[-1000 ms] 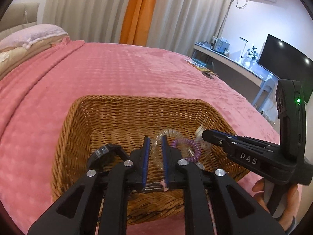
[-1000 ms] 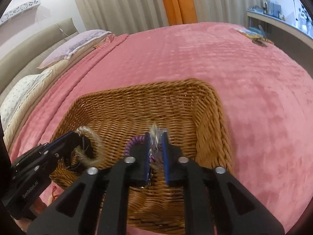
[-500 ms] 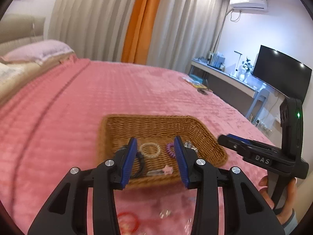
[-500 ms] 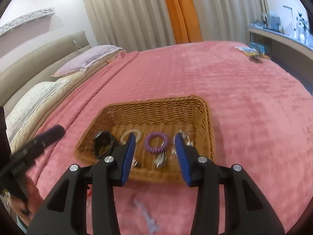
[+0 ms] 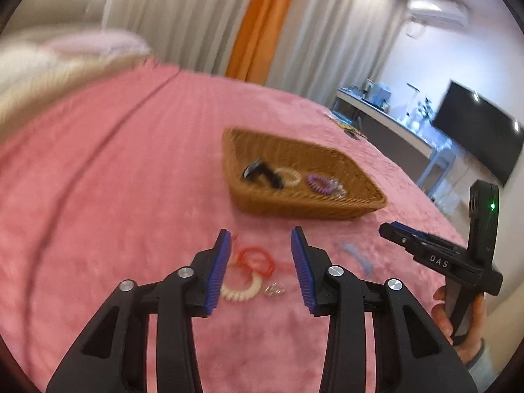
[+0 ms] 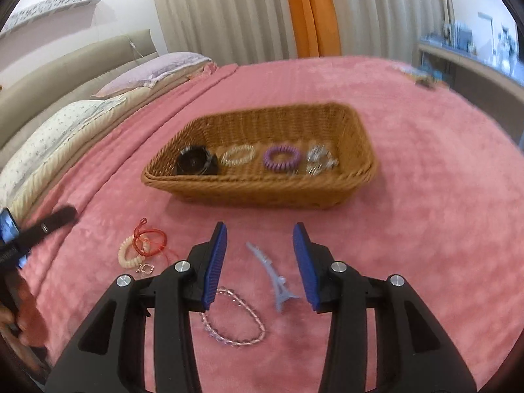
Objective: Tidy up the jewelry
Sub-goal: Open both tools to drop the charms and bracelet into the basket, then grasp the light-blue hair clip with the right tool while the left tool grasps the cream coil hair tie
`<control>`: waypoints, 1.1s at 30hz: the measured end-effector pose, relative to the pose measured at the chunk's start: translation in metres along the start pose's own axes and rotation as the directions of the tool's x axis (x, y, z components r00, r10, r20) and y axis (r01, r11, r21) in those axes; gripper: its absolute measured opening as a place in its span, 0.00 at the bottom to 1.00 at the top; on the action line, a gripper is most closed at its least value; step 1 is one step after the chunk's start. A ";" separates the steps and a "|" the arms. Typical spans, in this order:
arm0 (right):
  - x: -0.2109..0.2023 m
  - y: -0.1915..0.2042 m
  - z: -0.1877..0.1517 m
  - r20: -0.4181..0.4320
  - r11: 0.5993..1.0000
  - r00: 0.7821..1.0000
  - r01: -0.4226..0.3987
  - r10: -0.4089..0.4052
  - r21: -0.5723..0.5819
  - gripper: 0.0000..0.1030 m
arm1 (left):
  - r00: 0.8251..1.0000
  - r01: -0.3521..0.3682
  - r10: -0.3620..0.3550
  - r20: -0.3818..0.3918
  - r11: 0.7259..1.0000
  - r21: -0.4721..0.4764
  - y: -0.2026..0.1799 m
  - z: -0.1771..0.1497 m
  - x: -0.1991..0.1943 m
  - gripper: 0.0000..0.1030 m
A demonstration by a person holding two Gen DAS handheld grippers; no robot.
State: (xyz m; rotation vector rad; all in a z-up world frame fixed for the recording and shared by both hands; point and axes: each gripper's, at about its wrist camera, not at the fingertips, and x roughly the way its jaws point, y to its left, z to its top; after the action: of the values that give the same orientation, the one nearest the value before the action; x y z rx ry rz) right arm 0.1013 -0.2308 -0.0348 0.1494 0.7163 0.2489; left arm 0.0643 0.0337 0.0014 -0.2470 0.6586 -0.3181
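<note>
Right now, through the left wrist camera, I see my left gripper [image 5: 261, 239] spread wide with nothing between its blue pads, hanging over the pink bedspread [image 5: 114, 180]. Between its fingers lie a red cord bracelet [image 5: 257, 258], a cream spiral hair tie [image 5: 240, 291] touching it, and a small metal trinket [image 5: 274, 290] just beside that. Beyond them sits the wicker basket [image 5: 294, 206], holding a black piece [image 5: 262, 173], a clear band [image 5: 290, 177] and a purple spiral tie [image 5: 319, 183]; this view is blurred. My right gripper [image 5: 389, 231] shows at the right edge, and from here I cannot tell its opening. Over on the right wrist camera, my right gripper [image 6: 259, 240] is also wide open and holds nothing. A pale blue hair clip [image 6: 273, 275] lies on the bedspread between its fingers, and a beaded bracelet [image 6: 234, 317] lies near the left finger. The basket [image 6: 262, 193] sits ahead, with a silvery cluster [image 6: 319, 160] beside the purple tie [image 6: 281, 157].
</note>
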 end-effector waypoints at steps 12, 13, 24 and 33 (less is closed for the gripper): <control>0.027 0.001 -0.016 -0.073 1.000 0.997 0.026 -0.027 -0.014 0.38 | 0.989 -0.042 0.030 -0.143 0.995 -0.086 0.035 -0.025 0.051 0.31; 0.029 0.002 -0.017 -0.084 0.999 0.996 0.041 -0.043 -0.026 0.38 | 0.987 -0.054 0.043 -0.153 0.996 -0.070 0.033 -0.026 0.054 0.31; 0.043 0.014 -0.025 -0.132 0.989 0.984 0.104 -0.118 -0.107 0.35 | 0.963 -0.161 0.157 -0.221 0.987 0.000 0.025 -0.029 0.072 0.17; 0.050 0.006 -0.027 -0.184 0.998 0.983 0.008 -0.020 -0.066 0.09 | 0.958 -0.190 0.194 -0.210 0.981 0.041 0.019 -0.031 0.069 0.09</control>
State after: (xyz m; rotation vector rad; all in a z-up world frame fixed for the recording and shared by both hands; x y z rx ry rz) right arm 0.1187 -0.2101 -0.0853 0.0593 0.8922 0.2744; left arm 0.1002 0.0221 -0.0676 -0.1288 0.8843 -0.1653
